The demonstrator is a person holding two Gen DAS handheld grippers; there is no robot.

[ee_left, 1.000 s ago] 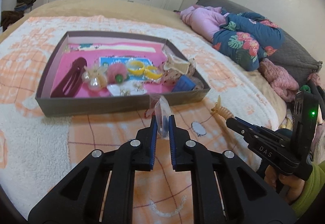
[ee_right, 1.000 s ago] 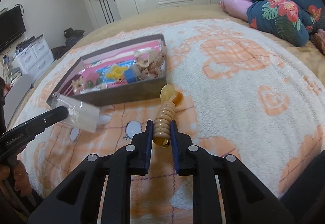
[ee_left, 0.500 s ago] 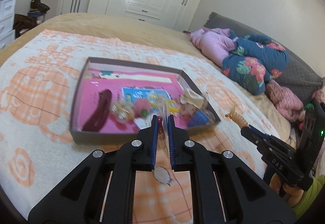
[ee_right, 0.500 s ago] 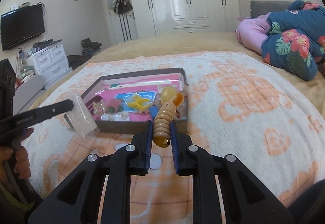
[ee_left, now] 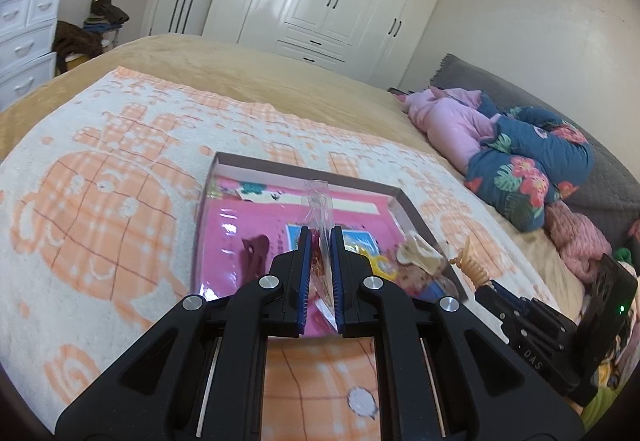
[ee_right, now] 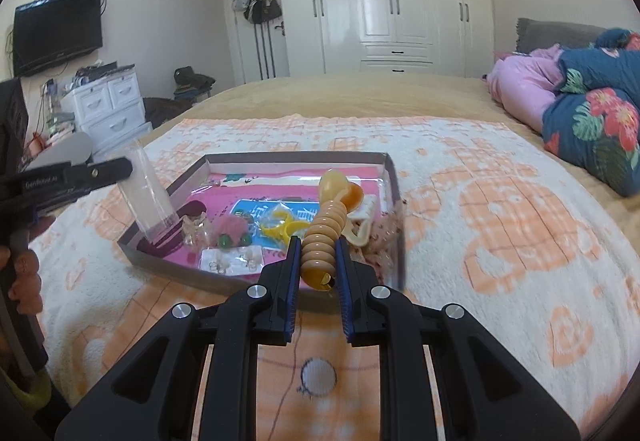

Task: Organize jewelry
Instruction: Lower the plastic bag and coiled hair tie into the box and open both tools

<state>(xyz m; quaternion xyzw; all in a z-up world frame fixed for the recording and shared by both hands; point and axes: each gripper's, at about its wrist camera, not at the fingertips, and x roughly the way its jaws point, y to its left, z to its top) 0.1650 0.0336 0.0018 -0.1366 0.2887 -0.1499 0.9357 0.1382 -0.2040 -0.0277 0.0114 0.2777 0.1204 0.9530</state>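
A shallow brown box (ee_left: 280,166) with a pink floor lies on the blanket and holds several hair clips and trinkets. My left gripper (ee_left: 320,237) is shut on a clear plastic bag (ee_left: 318,201), held above the box's near left part. The bag also shows in the right wrist view (ee_right: 150,193). My right gripper (ee_right: 318,245) is shut on a tan spiral hair clip (ee_right: 326,237), raised over the near edge of the box (ee_right: 304,157). The clip shows at the right in the left wrist view (ee_left: 470,267).
A white and orange blanket (ee_right: 500,241) covers the bed. Pink and floral bedding (ee_right: 580,109) is piled at the right. White wardrobes (ee_right: 392,1) stand behind, with a white drawer unit (ee_right: 108,109) and a TV (ee_right: 56,29) at the left.
Both grippers have risen and moved forward toward the box. The bag is now over the box's interior and the spiral clip is over its near edge.
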